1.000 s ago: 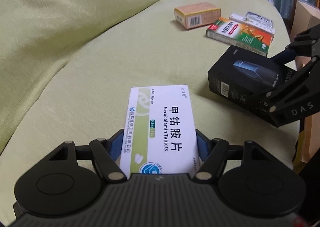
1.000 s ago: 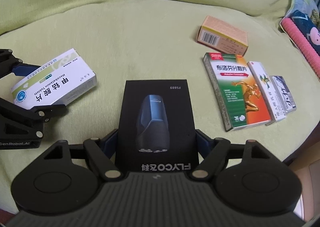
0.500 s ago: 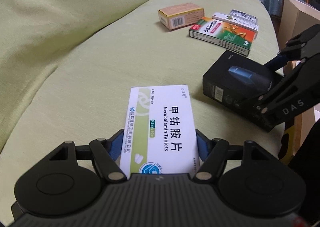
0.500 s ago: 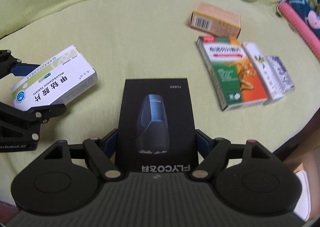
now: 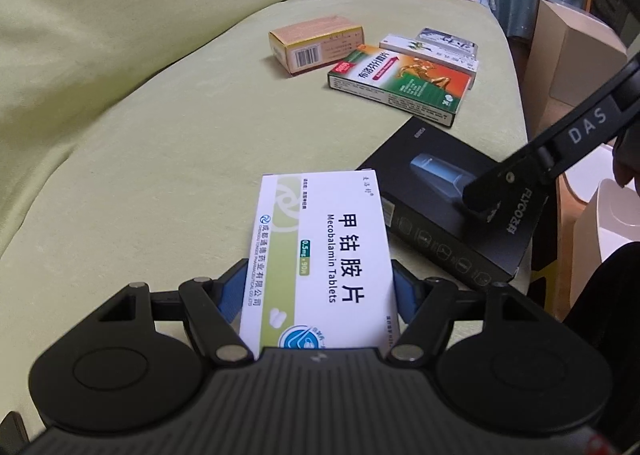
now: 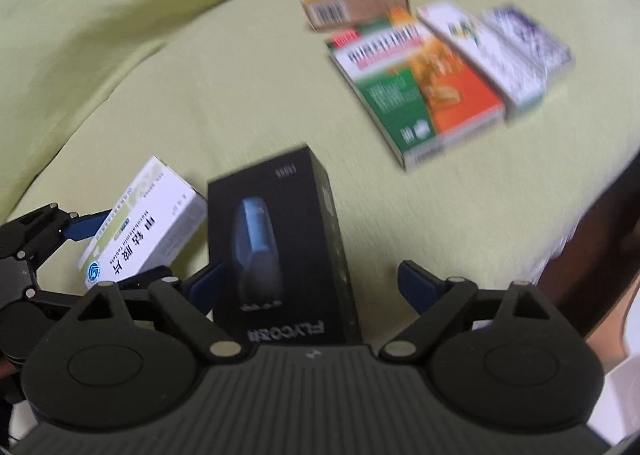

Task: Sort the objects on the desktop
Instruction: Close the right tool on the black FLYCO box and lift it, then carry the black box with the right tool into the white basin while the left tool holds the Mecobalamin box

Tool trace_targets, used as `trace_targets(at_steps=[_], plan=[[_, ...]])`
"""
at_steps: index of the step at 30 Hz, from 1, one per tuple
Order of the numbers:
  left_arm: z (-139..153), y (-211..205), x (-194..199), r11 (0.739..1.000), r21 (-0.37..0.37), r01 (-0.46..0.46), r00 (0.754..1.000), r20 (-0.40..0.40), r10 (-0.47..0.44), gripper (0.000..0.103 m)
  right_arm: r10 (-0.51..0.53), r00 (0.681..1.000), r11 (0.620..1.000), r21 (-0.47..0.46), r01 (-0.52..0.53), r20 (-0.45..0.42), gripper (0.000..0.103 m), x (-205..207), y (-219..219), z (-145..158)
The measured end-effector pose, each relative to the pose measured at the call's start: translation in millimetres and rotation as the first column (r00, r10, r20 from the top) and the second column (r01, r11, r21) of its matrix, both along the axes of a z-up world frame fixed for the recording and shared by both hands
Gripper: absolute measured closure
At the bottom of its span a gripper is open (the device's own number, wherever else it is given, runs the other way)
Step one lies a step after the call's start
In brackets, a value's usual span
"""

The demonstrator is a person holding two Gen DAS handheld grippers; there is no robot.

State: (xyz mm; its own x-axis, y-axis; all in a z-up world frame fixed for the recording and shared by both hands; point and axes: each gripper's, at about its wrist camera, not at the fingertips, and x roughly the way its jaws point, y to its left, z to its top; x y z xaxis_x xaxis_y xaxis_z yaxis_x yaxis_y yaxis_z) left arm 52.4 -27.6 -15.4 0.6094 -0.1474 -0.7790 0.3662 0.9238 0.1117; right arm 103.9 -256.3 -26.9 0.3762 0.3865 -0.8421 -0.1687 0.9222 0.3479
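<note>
The pale green couch cushion (image 5: 168, 143) fills both of your views and carries every box. Your right wrist view is smeared by motion, so the print on the far boxes cannot be read there. The black shaver box (image 6: 276, 251) lies on the cushion between the jaws of your right gripper (image 6: 308, 283), which are opening: the left pad sits at the box's edge, the right pad stands clear of it with cushion showing between. The box's near end is cut off by the gripper body. Your left gripper (image 5: 316, 291) is clamped on the white tablet box (image 5: 320, 255), a blue pad on each long side, its near end hidden under the gripper housing. Well apart, the green and orange box (image 5: 400, 81) lies beside two slimmer white boxes, partly hidden behind it, and the tan box (image 5: 316, 43).
</note>
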Motion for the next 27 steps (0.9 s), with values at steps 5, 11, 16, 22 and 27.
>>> trace_targets(at_steps=[5,11,16,22,27], plan=[[-6,4,1,1.000,0.001,-0.010,1.000,-0.013,0.010,0.032,0.009,0.997,0.993,0.117,0.000,-0.078,0.017,6,0,-20],[-9,18,-4,0.999,0.009,-0.050,0.999,-0.010,0.050,0.032,0.039,0.999,0.998,0.052,-0.039,-0.004,0.040,4,22,-1],[-4,40,-8,0.995,-0.004,-0.099,0.995,-0.002,0.099,0.032,0.197,0.974,0.972,-0.153,-0.179,0.111,0.048,-11,66,24],[-2,54,-15,0.991,-0.043,-0.124,0.992,-0.013,0.123,0.032,0.352,0.927,0.911,-0.274,-0.308,0.129,0.061,-35,114,27],[-3,50,-19,0.993,-0.051,-0.106,0.994,-0.013,0.106,0.032,0.323,0.941,0.918,-0.274,-0.285,0.102,0.062,-28,113,22]])
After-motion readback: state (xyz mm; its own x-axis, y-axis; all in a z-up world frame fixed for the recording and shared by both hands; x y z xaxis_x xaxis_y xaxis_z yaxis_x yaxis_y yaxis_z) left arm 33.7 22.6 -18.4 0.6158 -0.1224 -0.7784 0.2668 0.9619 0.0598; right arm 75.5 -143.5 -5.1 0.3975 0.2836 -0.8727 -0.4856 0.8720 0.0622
